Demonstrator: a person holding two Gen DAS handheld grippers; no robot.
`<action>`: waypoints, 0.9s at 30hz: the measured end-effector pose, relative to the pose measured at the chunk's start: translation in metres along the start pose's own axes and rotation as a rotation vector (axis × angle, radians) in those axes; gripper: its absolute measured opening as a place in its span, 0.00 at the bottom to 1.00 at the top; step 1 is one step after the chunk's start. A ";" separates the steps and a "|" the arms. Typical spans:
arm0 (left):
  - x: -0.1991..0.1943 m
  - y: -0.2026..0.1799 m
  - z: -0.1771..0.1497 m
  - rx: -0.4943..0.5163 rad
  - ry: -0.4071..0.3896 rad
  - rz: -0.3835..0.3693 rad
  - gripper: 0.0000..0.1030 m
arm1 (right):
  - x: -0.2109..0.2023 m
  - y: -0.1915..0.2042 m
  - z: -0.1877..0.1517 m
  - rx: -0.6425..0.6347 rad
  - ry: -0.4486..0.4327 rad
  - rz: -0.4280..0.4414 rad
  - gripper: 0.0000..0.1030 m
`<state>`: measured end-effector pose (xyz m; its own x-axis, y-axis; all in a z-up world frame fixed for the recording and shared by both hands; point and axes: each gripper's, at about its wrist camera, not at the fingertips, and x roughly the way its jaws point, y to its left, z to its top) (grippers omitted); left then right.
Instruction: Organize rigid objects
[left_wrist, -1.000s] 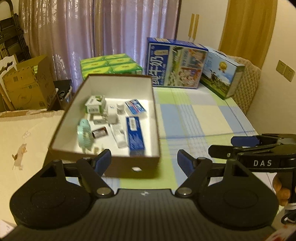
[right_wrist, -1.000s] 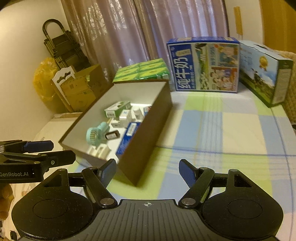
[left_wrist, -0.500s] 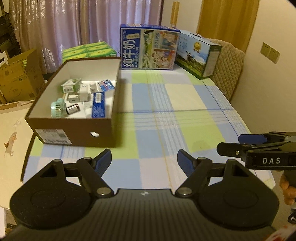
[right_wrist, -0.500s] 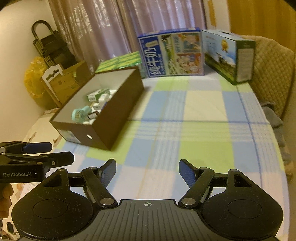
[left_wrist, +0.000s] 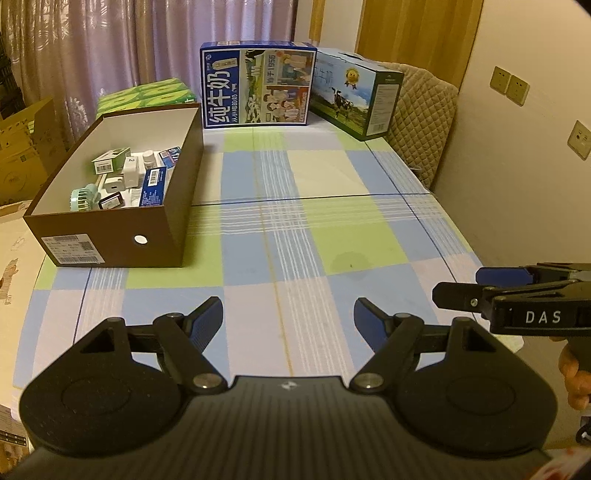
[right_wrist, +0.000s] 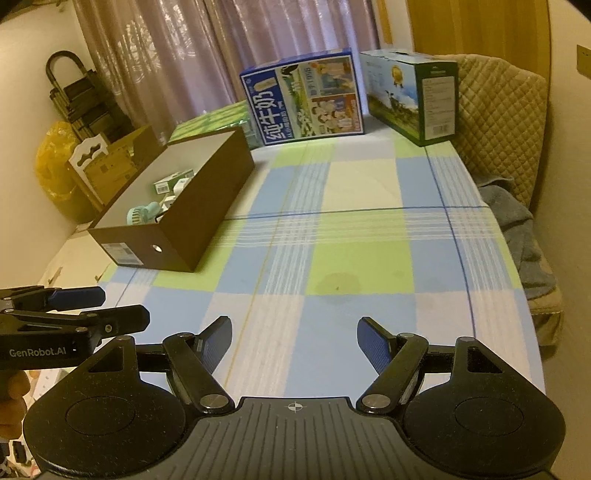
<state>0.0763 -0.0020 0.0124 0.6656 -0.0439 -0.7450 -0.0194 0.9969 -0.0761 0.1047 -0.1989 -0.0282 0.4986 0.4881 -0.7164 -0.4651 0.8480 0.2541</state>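
Hovering side by side over the near end of the checked worktop (left_wrist: 295, 229), both tongs are empty: the left tongs (left_wrist: 288, 317) gape wide with only cloth between the pads, and the right tongs (right_wrist: 294, 338) stand open as well, gripping nothing. Off to the left sits the brown box (left_wrist: 110, 243), well away from either tool, holding small rigid items: a mint hand fan (left_wrist: 83, 197), a blue carton (left_wrist: 153, 184), a green-and-white packet (left_wrist: 110, 160). Two milk cartons (left_wrist: 256, 90) stand at the far edge.
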 end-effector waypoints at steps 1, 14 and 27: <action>-0.001 -0.001 -0.001 -0.001 0.000 0.000 0.73 | -0.001 -0.001 -0.001 -0.001 0.000 0.001 0.70; -0.006 -0.010 -0.012 -0.018 -0.005 0.010 0.73 | -0.009 -0.002 -0.011 -0.018 0.009 0.008 0.70; -0.013 -0.008 -0.016 -0.023 -0.010 0.023 0.73 | -0.009 0.004 -0.013 -0.023 0.011 0.018 0.70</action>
<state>0.0563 -0.0106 0.0118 0.6725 -0.0203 -0.7398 -0.0521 0.9959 -0.0746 0.0884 -0.2026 -0.0289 0.4825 0.5005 -0.7188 -0.4902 0.8344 0.2520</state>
